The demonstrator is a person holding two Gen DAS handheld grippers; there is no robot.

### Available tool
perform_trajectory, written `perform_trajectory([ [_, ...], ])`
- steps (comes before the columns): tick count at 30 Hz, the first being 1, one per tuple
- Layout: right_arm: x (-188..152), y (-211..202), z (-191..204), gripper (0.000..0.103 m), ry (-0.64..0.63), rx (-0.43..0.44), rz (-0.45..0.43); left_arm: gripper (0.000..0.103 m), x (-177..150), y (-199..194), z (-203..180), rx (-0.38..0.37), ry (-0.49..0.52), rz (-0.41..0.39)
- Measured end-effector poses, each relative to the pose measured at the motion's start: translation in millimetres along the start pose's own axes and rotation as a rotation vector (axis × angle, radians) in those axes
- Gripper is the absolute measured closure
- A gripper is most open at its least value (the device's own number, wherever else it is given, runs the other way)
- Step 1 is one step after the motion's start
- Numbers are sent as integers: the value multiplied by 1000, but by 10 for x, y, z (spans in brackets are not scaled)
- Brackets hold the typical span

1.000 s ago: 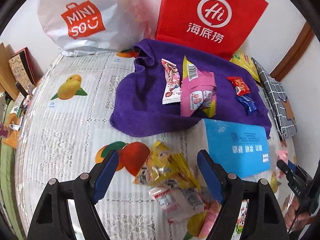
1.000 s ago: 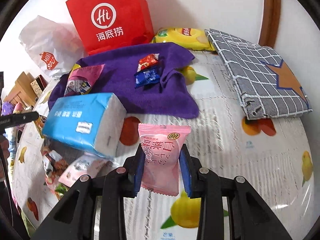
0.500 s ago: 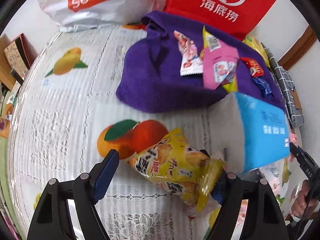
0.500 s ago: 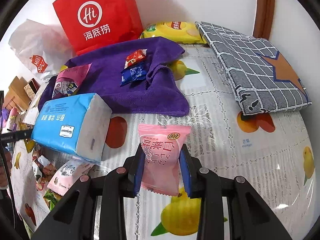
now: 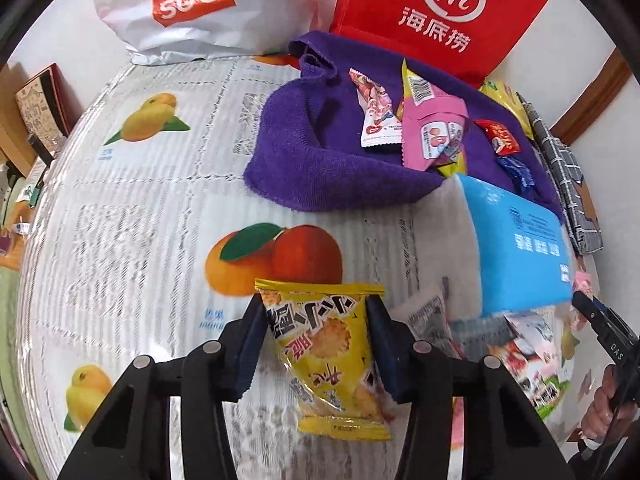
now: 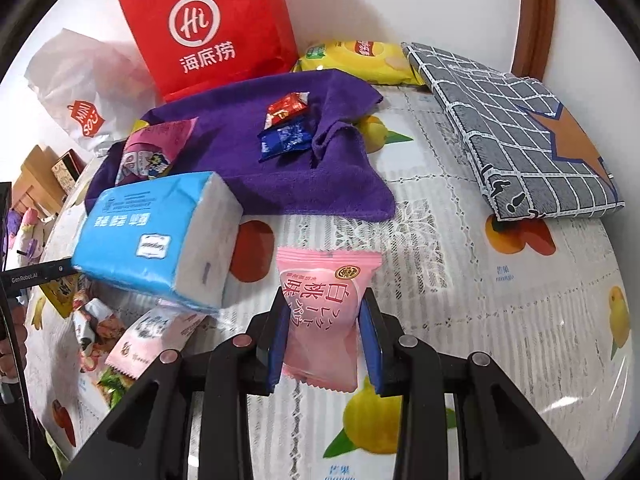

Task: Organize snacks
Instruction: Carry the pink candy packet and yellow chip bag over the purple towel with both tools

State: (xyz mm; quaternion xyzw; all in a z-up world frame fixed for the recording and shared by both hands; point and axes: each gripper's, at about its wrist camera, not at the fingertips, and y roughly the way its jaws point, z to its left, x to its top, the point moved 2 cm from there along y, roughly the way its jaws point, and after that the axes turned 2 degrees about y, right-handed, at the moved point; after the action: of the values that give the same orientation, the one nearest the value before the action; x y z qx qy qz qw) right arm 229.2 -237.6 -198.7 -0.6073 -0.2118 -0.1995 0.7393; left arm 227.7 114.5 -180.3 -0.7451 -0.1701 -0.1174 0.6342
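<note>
My left gripper (image 5: 316,344) was closing its jaws on a yellow biscuit packet (image 5: 326,354), both pads already against the packet's sides just above the fruit-print tablecloth (image 5: 132,216). My right gripper (image 6: 325,338) was clamped shut on a pink peach-flavour snack packet (image 6: 324,316), held over the near middle of the table.

Further back lay the purple towel (image 5: 320,168), where several snacks were already gathered: a white-and-pink wrapper (image 5: 376,116), a pink pouch (image 5: 434,136), a red candy (image 5: 500,138) and a blue candy (image 5: 518,170). A blue tissue pack (image 5: 516,248) sat between me and the towel on the right, with more loose packets (image 5: 520,344) in front of it.

The risks, as I judged them: the yellow packet was puffy and slick, so a squeeze on air rather than biscuit could let it slide out on the way up, or crush what was inside. The tissue pack stood close to my path toward the towel, and a low carry could knock it. Dropping either packet carelessly could scatter the small candies off the cloth.
</note>
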Motion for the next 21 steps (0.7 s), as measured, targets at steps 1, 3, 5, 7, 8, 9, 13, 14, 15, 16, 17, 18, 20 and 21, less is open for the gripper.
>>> perform_trajectory([
  [1, -5, -23, 11, 70, -2, 1, -3, 58, -23, -52, 10, 0, -5, -9],
  [3, -27, -103, 52, 70, -9, 5, -16, 58, -60, -128, 20, 3, -2, -16],
  [5, -42, -168, 77, 70, -12, 11, -24, 58, -122, -174, 15, 6, 9, -15],
  [7, -68, -237, 114, 70, -20, 14, -33, 57, -183, -152, 4, 20, 23, 1],
  [8, -89, -277, 136, 70, -26, 17, -38, 57, -213, -133, 9, 33, 18, 7],
  [9, -108, -306, 152, 70, -30, 19, -42, 57, -252, -115, 17, 40, 16, 17],
  [13, -186, -390, 177, 70, -36, 20, -46, 47, -387, -17, 20, 46, 3, 60],
  [14, -206, -406, 180, 70, -38, 19, -46, 45, -417, -30, 16, 42, 5, 46],
  [15, -223, -415, 182, 70, -39, 17, -47, 42, -450, -45, 8, 42, 10, 38],
  [16, -242, -424, 179, 70, -39, 16, -47, 40, -471, -46, 0, 42, 15, 39],
  [17, -263, -435, 179, 70, -37, 15, -46, 40, -493, -51, -7, 44, 19, 33],
  [18, -278, -447, 179, 70, -36, 14, -45, 41, -524, -63, -19, 52, 25, 23],
  [20, -315, -467, 190, 70, -38, 12, -44, 57, -552, -77, -34, 77, 32, 11],
  [21, -330, -474, 190, 70, -39, 12, -44, 59, -575, -93, -42, 82, 34, 7],
])
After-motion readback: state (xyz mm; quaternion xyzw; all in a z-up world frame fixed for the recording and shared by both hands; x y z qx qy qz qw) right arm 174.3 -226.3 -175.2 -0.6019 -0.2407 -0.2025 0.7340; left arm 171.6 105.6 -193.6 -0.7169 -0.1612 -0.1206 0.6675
